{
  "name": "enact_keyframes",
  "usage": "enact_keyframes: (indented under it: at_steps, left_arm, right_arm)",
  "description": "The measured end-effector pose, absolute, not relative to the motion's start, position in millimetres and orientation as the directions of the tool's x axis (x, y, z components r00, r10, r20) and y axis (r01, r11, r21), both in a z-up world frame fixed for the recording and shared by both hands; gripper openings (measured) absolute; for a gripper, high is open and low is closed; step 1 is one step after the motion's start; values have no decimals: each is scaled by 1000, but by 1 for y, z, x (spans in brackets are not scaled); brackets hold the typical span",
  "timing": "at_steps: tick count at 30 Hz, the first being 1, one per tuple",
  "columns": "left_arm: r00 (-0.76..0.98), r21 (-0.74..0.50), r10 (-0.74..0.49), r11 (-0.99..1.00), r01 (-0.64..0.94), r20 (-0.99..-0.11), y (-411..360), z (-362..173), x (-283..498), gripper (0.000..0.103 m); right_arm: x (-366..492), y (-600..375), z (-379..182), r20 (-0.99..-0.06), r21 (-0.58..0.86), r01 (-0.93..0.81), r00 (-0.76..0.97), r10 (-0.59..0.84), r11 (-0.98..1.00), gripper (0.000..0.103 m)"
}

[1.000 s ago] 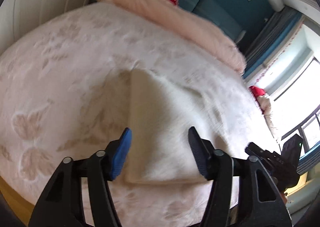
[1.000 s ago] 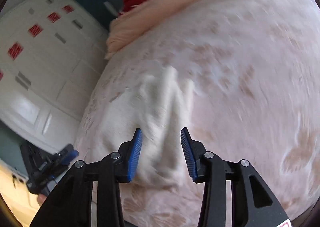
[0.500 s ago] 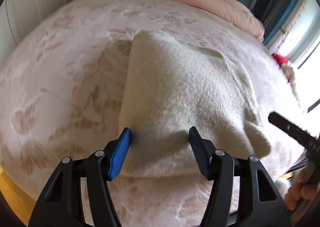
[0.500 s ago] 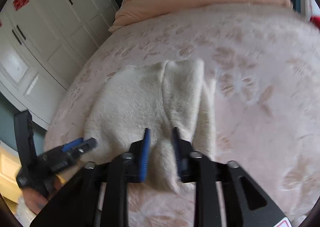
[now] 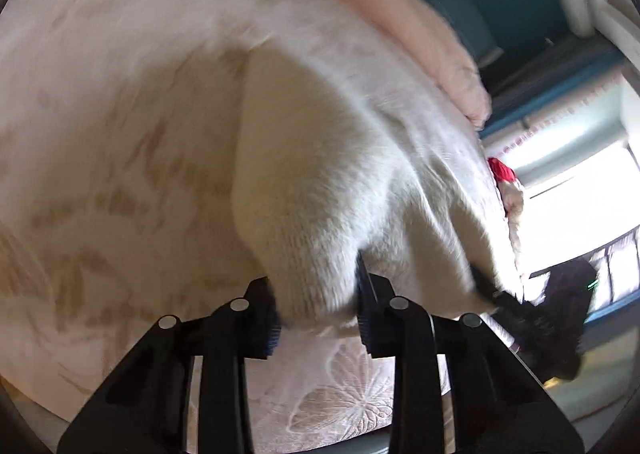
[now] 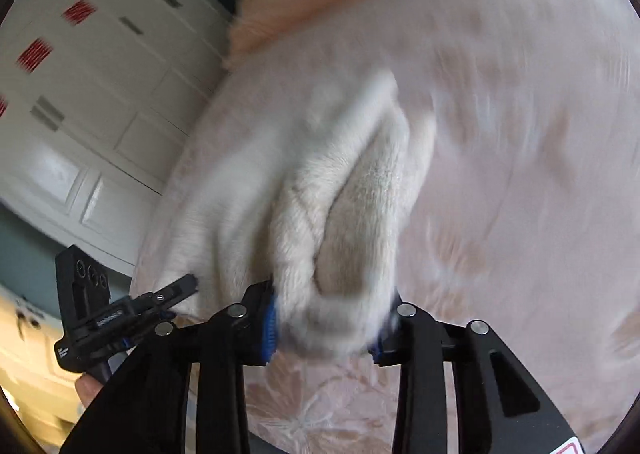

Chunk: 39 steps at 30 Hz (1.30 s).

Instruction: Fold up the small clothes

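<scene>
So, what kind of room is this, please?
Most likely a bedroom. The work goes on atop a bed with a floral cover, a pink quilt lies at its far end, and white wardrobe doors stand beside it.

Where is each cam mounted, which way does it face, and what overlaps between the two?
Left wrist: sits on the left gripper, looks forward and down its fingers at the cream garment on the pink bedspread; its jaws are closing on the near edge; the right gripper shows at right.
Right wrist: sits on the right gripper, same downward look, cupboards behind; jaws closing on bunched cloth; the left gripper and a fingertip show lower left.
Shared: garment, bedspread, peach quilt, each other's gripper.
</scene>
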<state>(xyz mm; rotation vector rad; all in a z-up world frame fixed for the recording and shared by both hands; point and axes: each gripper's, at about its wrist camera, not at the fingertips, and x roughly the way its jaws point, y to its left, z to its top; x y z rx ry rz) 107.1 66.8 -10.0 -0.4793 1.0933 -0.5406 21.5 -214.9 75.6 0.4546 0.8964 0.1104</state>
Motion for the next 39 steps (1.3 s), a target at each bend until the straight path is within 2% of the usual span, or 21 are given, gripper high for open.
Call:
enact_keyframes:
  at_steps: [1, 4, 5, 7, 10, 11, 13, 14, 15, 18, 22, 26, 28, 30, 31, 33, 36, 39]
  left_arm:
    - [353, -602, -625, 776, 186, -696, 64, -9, 106, 29]
    - [297, -553, -581, 813, 180, -757, 51, -37, 106, 34]
    - [282, -519, -546, 838, 169, -789, 47, -52, 105, 39]
    - [310, -518, -547, 837, 176, -778, 49, -53, 98, 40]
    - [358, -459, -508, 861, 218, -784, 52, -21, 88, 40]
    - [392, -434, -495, 869, 238, -776, 52, -7, 85, 39]
    - [456, -374, -458, 888, 266, -763, 50, 9, 81, 39]
    - [482, -337, -434, 899, 279, -761, 45, 13, 81, 39]
    - [485, -291, -397, 914, 282, -779, 39, 10, 85, 39]
    - [436, -187, -297, 942, 278, -849, 20, -23, 98, 43]
    - [456, -145, -259, 952, 270, -852, 20, -19, 89, 44]
    - [549, -67, -227, 953, 297, -804, 14, 28, 65, 43]
    - [593, -5, -197, 951, 309, -781, 5, 45, 48, 49]
    - [624, 37, -170, 952, 305, -763, -2, 55, 33, 63]
    - [638, 46, -166, 952, 302, -752, -5, 59, 26, 67]
    - [667, 60, -154, 956, 287, -729, -7, 62, 15, 85]
    - [673, 67, -147, 957, 282, -725, -13, 60, -5, 90]
    - [670, 65, -139, 961, 270, -729, -15, 49, -19, 90]
  right_arm:
    - [19, -217, 76, -739, 401, 95, 621, 260, 911, 31]
    - [23, -220, 21, -848, 326, 152, 483, 217, 933, 37]
    - [21, -223, 2, -865, 334, 188, 450, 221, 924, 41]
    - [3, -230, 18, -818, 399, 216, 523, 239, 891, 42]
    - [-17, -220, 68, -774, 311, 202, 622, 124, 929, 42]
    - [-22, -211, 85, -758, 265, 180, 646, 89, 947, 42]
    - [-19, -198, 91, -765, 243, 141, 636, 100, 960, 31]
    - [-15, -195, 84, -777, 230, 138, 622, 96, 963, 23]
    - [-6, -191, 68, -812, 199, 139, 577, 84, 970, 20]
    - [13, -192, 17, -879, 175, 150, 469, 86, 973, 18]
    - [0, -193, 51, -852, 217, 173, 514, 100, 961, 18]
    - [-35, -187, 95, -787, 174, 170, 616, 33, 970, 24]
    - [-55, -186, 108, -764, 140, 199, 645, -21, 970, 37]
    - [-67, -188, 110, -747, 118, 214, 662, -55, 970, 52]
    - [-80, -186, 110, -739, 93, 224, 669, -84, 970, 53]
    - [-75, -190, 104, -734, 55, 245, 668, -127, 968, 56]
    - [-86, -188, 92, -749, 37, 267, 645, -150, 963, 59]
    - [-102, -183, 78, -752, 22, 286, 636, -173, 958, 61]
